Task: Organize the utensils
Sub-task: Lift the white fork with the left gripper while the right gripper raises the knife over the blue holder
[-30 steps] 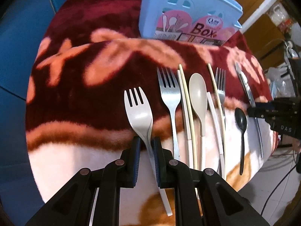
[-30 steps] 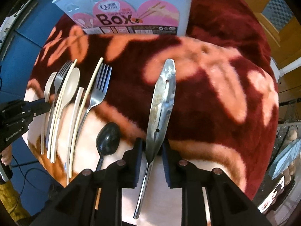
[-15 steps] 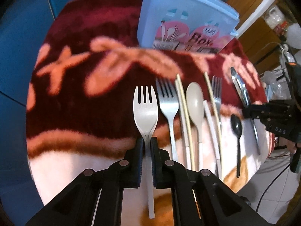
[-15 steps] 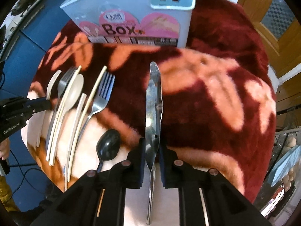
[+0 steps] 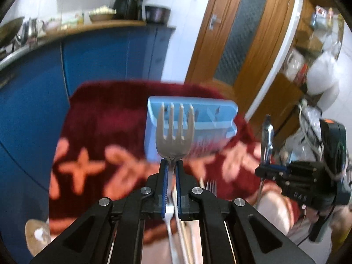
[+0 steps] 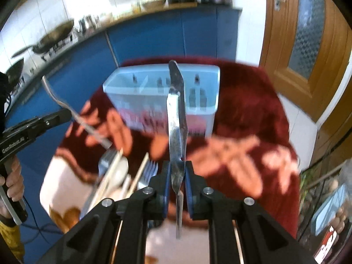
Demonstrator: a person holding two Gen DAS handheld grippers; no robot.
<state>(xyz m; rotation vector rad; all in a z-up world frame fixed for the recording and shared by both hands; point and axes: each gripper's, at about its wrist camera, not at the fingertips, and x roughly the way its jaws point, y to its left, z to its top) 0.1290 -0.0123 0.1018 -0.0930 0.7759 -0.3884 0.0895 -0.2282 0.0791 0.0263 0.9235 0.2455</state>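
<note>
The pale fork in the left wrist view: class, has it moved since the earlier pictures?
Yes. The fork, clamped in the left hand-held gripper, has lifted off the blanket; its prongs now overlap the blue box.

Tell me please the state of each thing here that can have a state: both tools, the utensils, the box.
Left tool: shut on the pale fork.
Pale fork: lifted off the blanket, tines up.
Right tool: shut on the metal knife.
Metal knife: lifted, blade pointing up toward the box.
Blue box: upright, open at top, no utensils visible inside.
Other utensils: lying on the blanket.
</note>
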